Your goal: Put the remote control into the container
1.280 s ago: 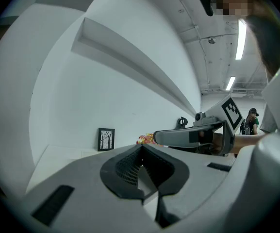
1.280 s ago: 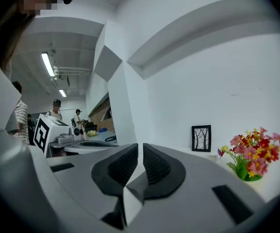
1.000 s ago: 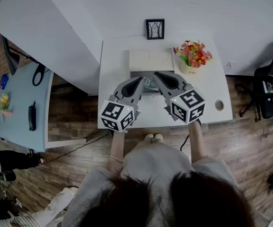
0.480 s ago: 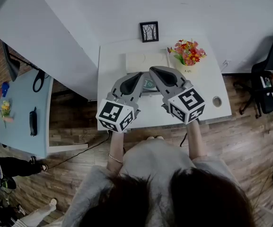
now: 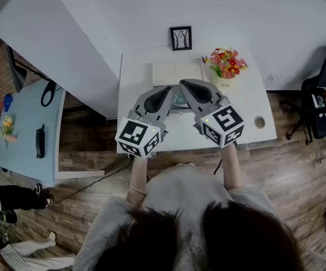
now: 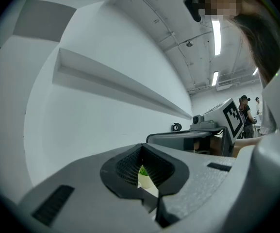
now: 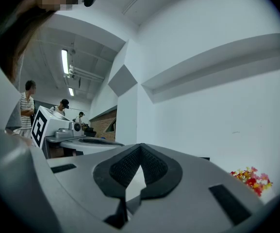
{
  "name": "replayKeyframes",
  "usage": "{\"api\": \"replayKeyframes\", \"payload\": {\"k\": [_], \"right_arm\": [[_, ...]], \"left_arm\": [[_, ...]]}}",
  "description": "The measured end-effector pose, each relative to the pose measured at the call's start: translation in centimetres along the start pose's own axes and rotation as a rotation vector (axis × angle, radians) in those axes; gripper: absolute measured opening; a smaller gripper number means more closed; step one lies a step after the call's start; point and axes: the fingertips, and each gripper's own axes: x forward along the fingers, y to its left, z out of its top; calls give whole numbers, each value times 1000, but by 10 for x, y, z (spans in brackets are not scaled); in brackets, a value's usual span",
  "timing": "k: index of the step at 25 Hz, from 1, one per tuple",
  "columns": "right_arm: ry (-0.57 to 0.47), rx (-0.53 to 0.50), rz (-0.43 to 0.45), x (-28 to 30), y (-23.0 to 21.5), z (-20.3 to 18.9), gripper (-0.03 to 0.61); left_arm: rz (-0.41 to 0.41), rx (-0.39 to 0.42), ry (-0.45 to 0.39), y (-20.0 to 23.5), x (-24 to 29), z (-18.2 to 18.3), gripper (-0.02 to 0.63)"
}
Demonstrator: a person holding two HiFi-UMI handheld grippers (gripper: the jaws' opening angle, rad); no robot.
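In the head view both grippers hover side by side over the white table [image 5: 137, 78], pointing away from me. My left gripper [image 5: 167, 90] and my right gripper [image 5: 184, 86] are both shut with nothing between the pads. Between their tips a small grey-green thing with a pale display [image 5: 178, 99] peeks out, probably the remote control; it seems to lie in a grey container whose edge [image 5: 177, 110] shows below it. The rest is hidden by the grippers. The left gripper view shows the left gripper [image 6: 147, 178] with jaws together, as does the right gripper view for the right gripper [image 7: 134, 176].
A flat white box [image 5: 177, 72] lies behind the grippers. A framed picture [image 5: 180, 38] stands at the wall, and a pot of flowers [image 5: 226, 64] stands at the back right. A small round thing [image 5: 259, 122] lies near the right edge. A blue side table [image 5: 27, 123] stands to the left.
Both grippers have risen a little toward the camera and stayed shut. The table has shifted slightly in the view.
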Motion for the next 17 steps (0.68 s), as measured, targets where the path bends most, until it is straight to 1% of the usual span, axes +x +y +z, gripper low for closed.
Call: {"api": "replayKeyframes", "payload": {"k": [7, 17], "right_arm": [[-21, 19, 0, -2, -5, 0, -3], [-20, 1, 8, -1, -1, 0, -3]], "left_arm": [[1, 0, 5, 1, -1, -2, 3], [-8, 12, -8, -1, -2, 2, 3]]}}
